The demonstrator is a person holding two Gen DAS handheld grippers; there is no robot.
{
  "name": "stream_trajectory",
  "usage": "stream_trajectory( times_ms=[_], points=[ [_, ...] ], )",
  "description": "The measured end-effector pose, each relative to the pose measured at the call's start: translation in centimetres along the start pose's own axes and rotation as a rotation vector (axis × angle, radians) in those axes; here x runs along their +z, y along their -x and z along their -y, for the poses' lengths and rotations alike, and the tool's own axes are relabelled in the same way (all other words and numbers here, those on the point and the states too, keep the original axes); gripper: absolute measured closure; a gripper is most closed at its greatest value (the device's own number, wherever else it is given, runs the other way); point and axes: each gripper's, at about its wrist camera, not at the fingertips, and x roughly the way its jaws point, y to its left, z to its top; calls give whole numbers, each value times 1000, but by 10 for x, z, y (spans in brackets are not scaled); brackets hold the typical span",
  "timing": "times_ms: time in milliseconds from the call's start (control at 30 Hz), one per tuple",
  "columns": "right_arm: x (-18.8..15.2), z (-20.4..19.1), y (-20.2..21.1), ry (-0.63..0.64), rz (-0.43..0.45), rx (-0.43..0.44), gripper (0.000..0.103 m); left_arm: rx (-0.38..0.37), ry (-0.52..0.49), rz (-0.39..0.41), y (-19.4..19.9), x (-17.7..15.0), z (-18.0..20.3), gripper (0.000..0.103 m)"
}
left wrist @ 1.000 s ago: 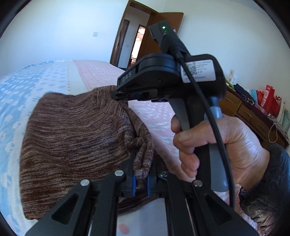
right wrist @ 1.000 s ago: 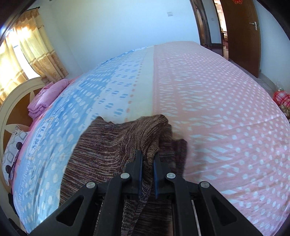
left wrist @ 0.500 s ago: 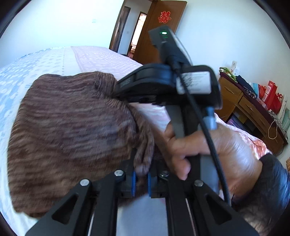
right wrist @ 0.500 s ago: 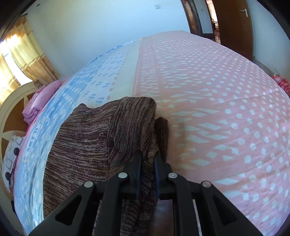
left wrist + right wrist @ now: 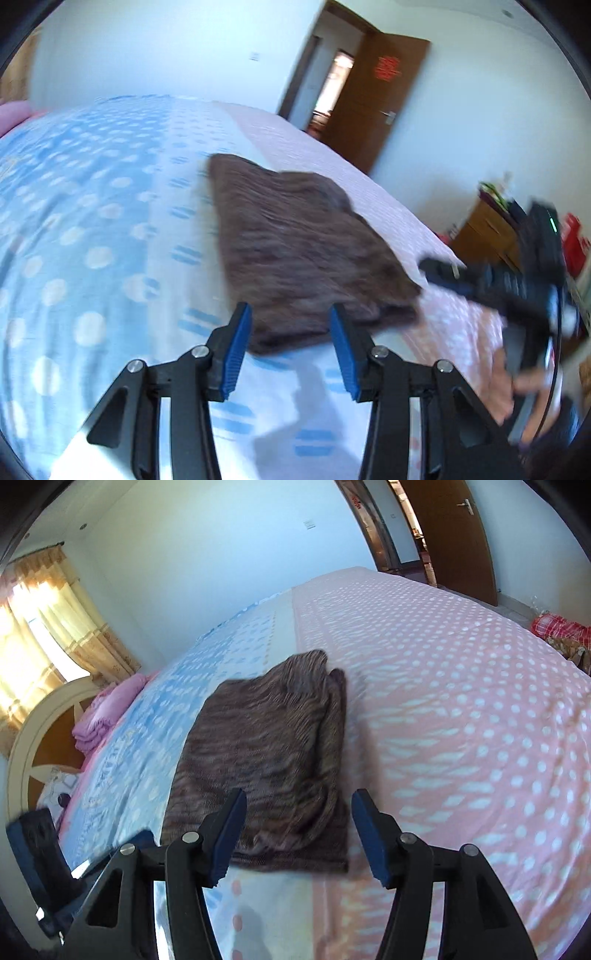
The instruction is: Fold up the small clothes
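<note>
A brown knitted garment (image 5: 266, 760) lies folded on the bed (image 5: 461, 709), right over the seam where the blue dotted half of the cover meets the pink one. It sits as a rough rectangle, with a thicker doubled edge along its right side as seen from the right wrist view.

The left gripper (image 5: 291, 345) hangs over the near edge of the garment with its fingers apart and still spreading; nothing is caught between the blue pads, and the cloth lies beyond them on the cover. The right gripper (image 5: 299, 836) is the same: fingers opening, nothing pinched, the near hem of the knit showing in the gap but lying flat on the bed.

The knit looks soft, light and floppy, a loose stretchy weave that will sag and drag rather than hold a line. I would guess it wants taking by two corners of one edge at once, pinching through all the layers so the fold does not slide open, and lifting only a little, since the bedcover gives underneath
</note>
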Motion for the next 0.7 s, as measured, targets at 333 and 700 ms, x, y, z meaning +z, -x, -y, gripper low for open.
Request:
stream_trajectory(
  times_ms=[333,700],
  points=[
    [-15,-13,-33,67,-67,-160,90,188,-40,-54,-42,17,0,57],
    [-31,-10,-39,53,-118,-172,94,266,-83,-94,-55,6,10,58]
  ],
)
